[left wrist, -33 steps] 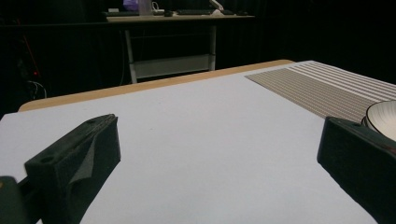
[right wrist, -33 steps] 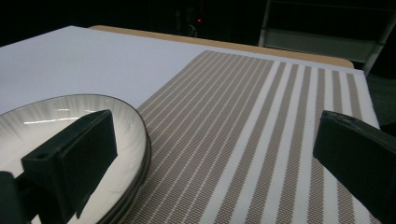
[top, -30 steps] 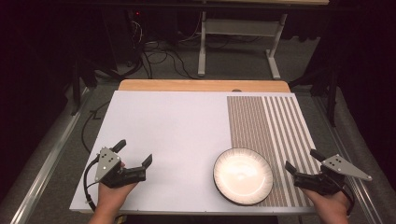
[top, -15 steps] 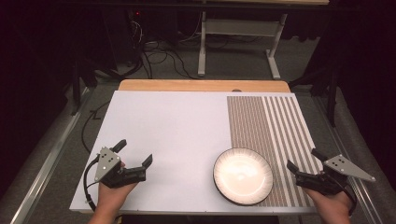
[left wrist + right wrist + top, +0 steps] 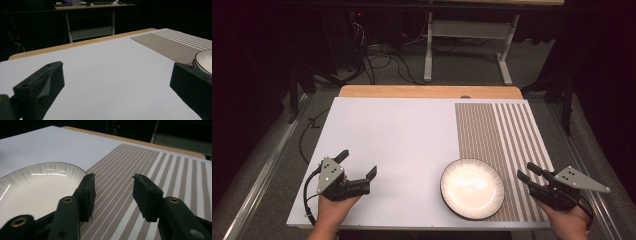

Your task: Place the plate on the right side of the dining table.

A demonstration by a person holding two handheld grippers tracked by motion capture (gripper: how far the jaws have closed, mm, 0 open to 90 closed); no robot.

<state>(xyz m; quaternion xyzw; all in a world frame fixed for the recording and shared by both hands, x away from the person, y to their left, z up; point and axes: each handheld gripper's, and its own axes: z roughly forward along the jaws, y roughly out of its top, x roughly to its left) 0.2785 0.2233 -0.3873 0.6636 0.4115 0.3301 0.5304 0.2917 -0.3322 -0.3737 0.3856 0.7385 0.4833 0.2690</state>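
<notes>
Looking across the desk [image 5: 387, 140], we find the plate [image 5: 472, 188] at its near edge, half on the striped mat [image 5: 502, 135]. Our right claw [image 5: 524, 174] sits just beside its rim, far nearer than the left claw [image 5: 357, 165] (spread wide, well apart). The right jaws have just been closing, nothing between them yet; the plate lies to their left.

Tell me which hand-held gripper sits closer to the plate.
The right hand-held gripper: it rests on the striped mat just beside the plate, jaws empty and just closing. The left hand-held gripper sits across bare white tabletop.
</notes>
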